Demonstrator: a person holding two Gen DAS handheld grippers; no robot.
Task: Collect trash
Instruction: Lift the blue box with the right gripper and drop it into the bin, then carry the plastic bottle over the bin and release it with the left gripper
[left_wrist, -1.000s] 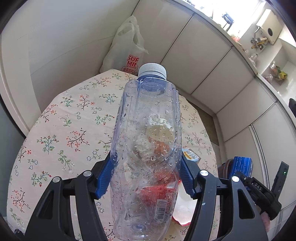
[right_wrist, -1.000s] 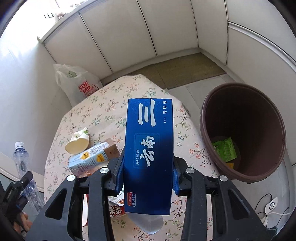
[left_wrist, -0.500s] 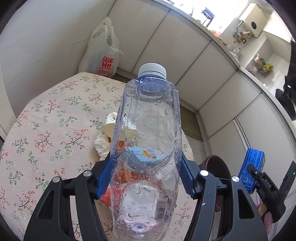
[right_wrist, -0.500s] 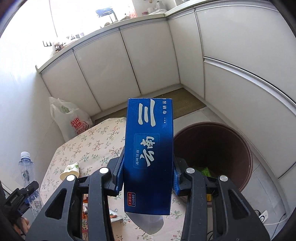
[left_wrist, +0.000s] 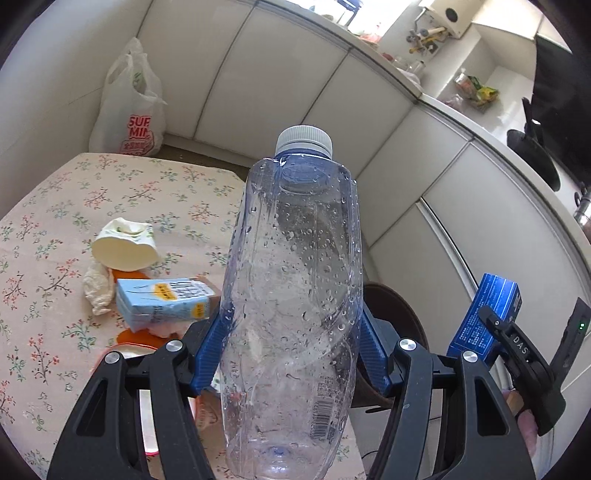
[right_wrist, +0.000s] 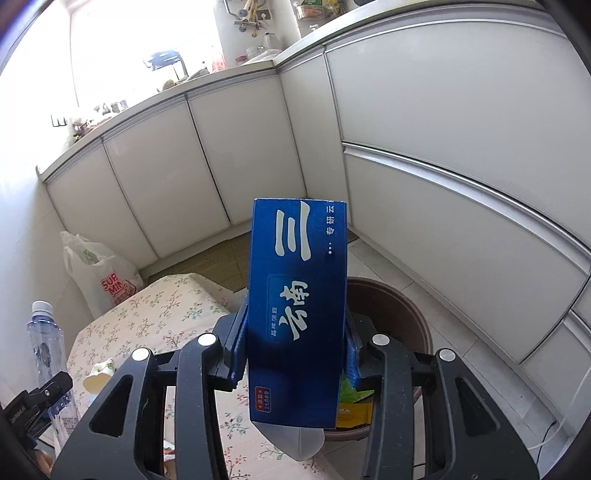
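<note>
My left gripper (left_wrist: 291, 328) is shut on a clear plastic bottle (left_wrist: 295, 280) with a white cap, held upright above the floral table (left_wrist: 55, 206). The same bottle (right_wrist: 46, 347) shows at the far left of the right wrist view. My right gripper (right_wrist: 295, 343) is shut on a tall blue carton (right_wrist: 297, 314), which appears in the left wrist view as the blue carton (left_wrist: 485, 314) at the right. A brown bin (right_wrist: 402, 314) stands on the floor just behind the carton, with green and yellow wrappers inside. The bin (left_wrist: 395, 314) peeks out behind the bottle.
On the table lie a crushed paper cup (left_wrist: 123, 245), a light-blue drink box (left_wrist: 162, 302), a crumpled tissue (left_wrist: 98, 286) and orange scraps. A white shopping bag (left_wrist: 129, 107) leans on the wall behind the table. White cabinets (right_wrist: 443, 129) ring the corner.
Both grippers rose and swung away from the table toward the brown bin. The table has slid left and down in both views; the bottle and carton stay gripped.
</note>
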